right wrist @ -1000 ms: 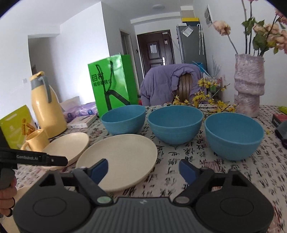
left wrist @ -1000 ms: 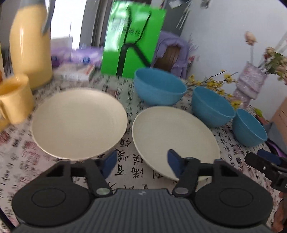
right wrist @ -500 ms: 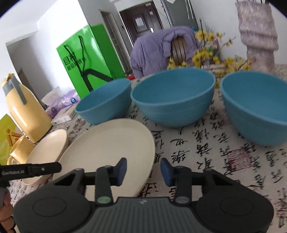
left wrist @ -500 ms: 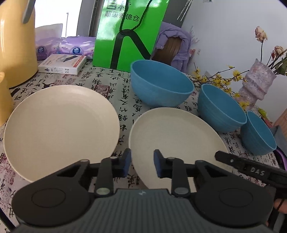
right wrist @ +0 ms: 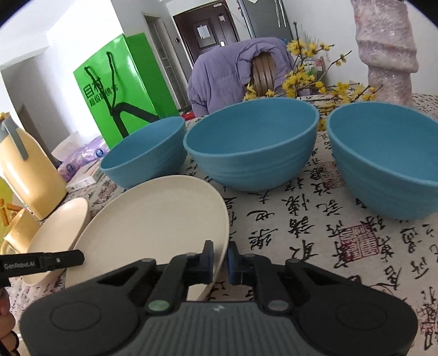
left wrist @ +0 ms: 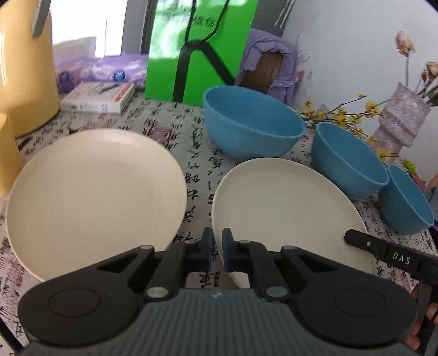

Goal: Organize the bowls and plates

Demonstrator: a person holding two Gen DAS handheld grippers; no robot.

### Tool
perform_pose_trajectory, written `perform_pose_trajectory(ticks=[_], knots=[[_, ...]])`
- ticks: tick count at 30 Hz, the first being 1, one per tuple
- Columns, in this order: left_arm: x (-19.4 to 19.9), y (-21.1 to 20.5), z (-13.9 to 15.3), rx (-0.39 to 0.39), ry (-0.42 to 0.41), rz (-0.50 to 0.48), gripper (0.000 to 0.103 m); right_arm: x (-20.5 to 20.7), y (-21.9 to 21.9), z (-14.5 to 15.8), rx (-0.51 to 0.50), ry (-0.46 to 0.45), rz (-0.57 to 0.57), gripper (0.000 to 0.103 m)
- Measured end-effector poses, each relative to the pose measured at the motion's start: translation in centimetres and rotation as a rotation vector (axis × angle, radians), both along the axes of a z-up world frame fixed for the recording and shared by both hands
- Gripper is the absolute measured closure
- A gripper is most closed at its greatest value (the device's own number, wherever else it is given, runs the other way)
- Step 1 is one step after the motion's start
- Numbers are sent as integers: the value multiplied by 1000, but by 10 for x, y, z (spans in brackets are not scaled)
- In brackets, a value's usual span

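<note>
Both the left gripper [left wrist: 216,247] and right gripper [right wrist: 219,260] have just been closed on opposite rims of one cream plate [left wrist: 284,208], apparently ready for lifting.

Room behind the table

White walls [right wrist: 68,35] and a white ceiling are seen, with daylight from a bright window [left wrist: 82,24] at upper left of the left wrist view. A dark brown door [right wrist: 202,30] is set at the end of a hallway, top centre of the right wrist view. A wooden chair [right wrist: 262,74] draped with a purple jacket [right wrist: 219,74] is placed behind the table [right wrist: 314,235], which is covered by a calligraphy-print cloth.
</note>
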State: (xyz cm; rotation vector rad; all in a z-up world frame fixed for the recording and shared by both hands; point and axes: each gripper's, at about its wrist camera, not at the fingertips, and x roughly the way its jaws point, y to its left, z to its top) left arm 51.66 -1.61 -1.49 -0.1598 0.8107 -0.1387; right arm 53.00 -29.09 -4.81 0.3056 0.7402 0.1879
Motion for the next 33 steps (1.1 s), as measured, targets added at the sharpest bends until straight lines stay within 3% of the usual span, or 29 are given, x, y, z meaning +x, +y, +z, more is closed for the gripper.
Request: perform_pose_trajectory(ticks=[17,33], knots=[[-103,5,54,24,-137,7,96,-98,4,52,38,-88,-8,93],[-262,43,76,20,-280,98,96,-232,45,80,59,-150,66,92]])
